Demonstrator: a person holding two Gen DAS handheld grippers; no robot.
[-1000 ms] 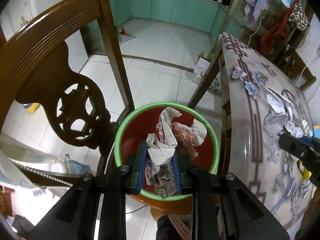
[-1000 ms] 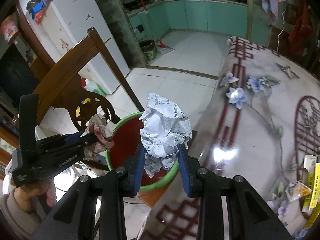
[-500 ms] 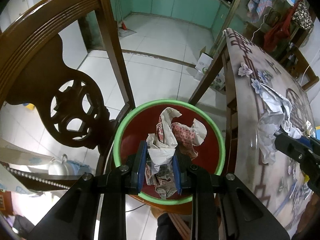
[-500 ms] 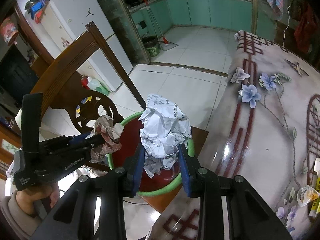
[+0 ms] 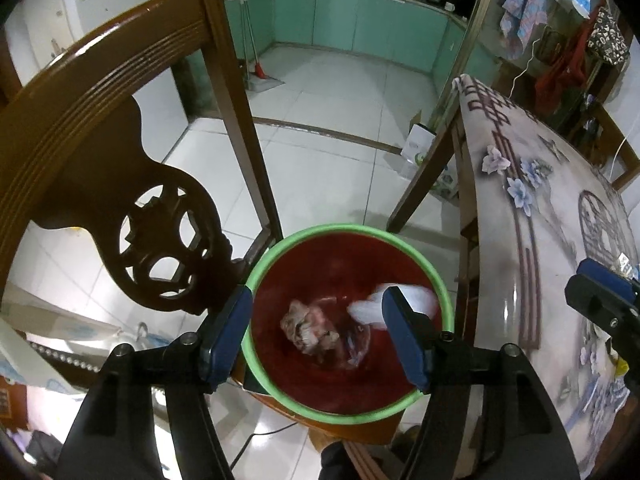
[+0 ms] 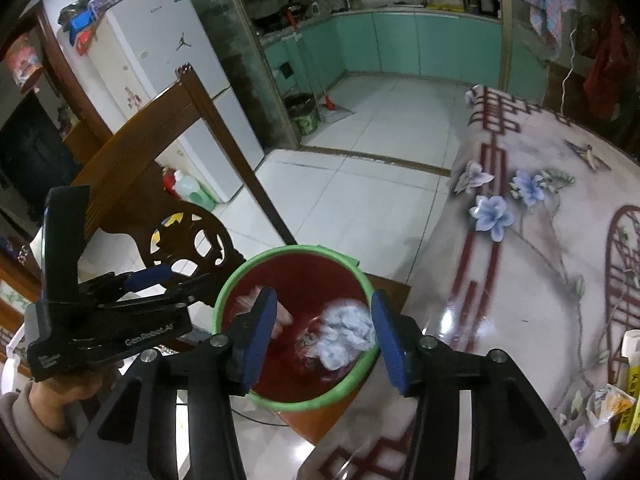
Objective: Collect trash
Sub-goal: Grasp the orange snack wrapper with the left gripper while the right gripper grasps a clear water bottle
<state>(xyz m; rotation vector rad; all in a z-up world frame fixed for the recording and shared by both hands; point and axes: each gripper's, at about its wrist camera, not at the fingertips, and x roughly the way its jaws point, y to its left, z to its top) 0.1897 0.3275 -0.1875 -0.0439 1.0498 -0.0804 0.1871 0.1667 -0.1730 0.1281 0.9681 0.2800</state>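
A red trash bin with a green rim [image 5: 404, 246] [image 6: 320, 251] stands on the chair seat beside the table. My left gripper [image 5: 318, 334] is open and empty right above the bin. A reddish crumpled wad [image 5: 308, 326] lies inside the bin, blurred. A white crumpled paper [image 5: 400, 302] [image 6: 348, 330] is inside the bin too, blurred. My right gripper [image 6: 324, 334] is open and empty above the bin's right side. The left gripper also shows in the right wrist view [image 6: 160, 276], at the bin's left.
A carved wooden chair back [image 5: 120, 140] rises left of the bin. The floral table [image 6: 540, 260] runs along the right, with wrappers [image 6: 612, 400] near its front right edge. White tiled floor [image 5: 340, 120] lies beyond.
Both grippers opened. The reddish wad dropped from the left gripper and the white paper from the right gripper, both into the bin.
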